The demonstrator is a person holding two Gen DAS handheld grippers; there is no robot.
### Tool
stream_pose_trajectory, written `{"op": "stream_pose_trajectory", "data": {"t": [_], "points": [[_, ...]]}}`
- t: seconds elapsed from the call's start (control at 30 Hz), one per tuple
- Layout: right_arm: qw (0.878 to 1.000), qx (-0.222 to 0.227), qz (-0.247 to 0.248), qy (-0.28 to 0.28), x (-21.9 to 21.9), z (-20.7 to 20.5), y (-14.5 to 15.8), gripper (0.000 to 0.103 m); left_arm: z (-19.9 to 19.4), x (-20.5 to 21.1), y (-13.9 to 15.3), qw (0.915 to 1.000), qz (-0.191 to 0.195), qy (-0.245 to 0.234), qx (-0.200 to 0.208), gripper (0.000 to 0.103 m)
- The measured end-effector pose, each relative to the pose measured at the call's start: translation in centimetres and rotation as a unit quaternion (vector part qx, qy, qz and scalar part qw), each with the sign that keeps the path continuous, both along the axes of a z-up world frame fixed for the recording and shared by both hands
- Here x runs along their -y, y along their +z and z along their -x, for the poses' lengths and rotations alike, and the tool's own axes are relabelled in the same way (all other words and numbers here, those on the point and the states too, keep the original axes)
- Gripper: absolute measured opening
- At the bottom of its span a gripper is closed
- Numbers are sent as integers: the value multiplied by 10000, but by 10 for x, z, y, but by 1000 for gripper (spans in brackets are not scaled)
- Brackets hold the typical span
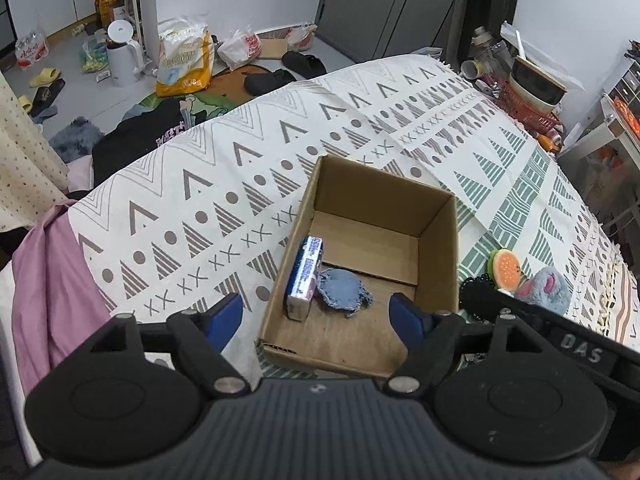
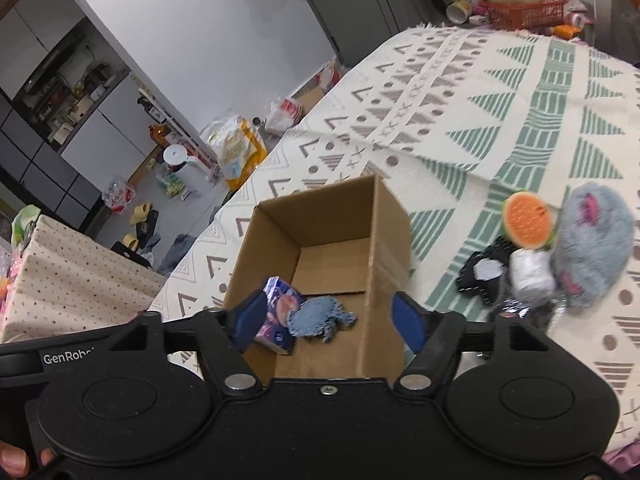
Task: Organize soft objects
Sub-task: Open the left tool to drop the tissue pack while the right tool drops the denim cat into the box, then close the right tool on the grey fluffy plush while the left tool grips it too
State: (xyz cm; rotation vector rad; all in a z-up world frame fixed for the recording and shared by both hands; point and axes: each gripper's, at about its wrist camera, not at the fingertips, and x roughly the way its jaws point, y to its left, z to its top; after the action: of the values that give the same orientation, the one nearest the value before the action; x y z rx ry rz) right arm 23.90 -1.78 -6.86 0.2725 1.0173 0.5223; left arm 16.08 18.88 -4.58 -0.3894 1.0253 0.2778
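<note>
Your right hand-held gripper [image 2: 326, 322] carries the lettering "GenRob…" on its left side, cut off by its own frame; your fingers [image 2: 16, 458] show at the lower left corner of that view. Your left hand-held gripper [image 1: 316, 318] has "DAS" readable on a black part at its right. Both hang over the near end of the cardboard box [image 1: 440, 248] with blue pads spread wide and nothing between them.

Inside the box, at its near left, a blue-and-white tissue pack [image 1: 306, 276] stands on edge against the left wall; its print is too small to read. A frayed denim patch [image 1: 342, 290] lies touching it on the box floor.

On the patterned bed cover [image 1: 200, 208], just right of the box, lie a black lacy piece [image 2: 480, 276], a white roll [image 2: 530, 270], a watermelon-slice pad [image 2: 528, 220] and a grey plush toy [image 2: 592, 248].

Farther off, a yellow bag [image 1: 182, 60] sits on the floor, its print illegible.
</note>
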Motion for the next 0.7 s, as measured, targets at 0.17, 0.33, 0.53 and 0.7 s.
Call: {"op": "stream_pose_trajectory", "data": {"t": [0.17,0.33,0.53,0.7], "points": [[9997,211,-83,-126,25,1,10,92,1,12,7,9998,-77,-96,139,89],[9985,342,-300,-316,54,2,17,103,0,26,14,9993,-74,-145,350,102],[9974,465,-332,-447,84,3,19,103,-4,46,20,9982,-17,-263,548,102],[9966,573,-249,-541,106,5,18,103,-8,62,20,9970,207,-366,655,102]]}}
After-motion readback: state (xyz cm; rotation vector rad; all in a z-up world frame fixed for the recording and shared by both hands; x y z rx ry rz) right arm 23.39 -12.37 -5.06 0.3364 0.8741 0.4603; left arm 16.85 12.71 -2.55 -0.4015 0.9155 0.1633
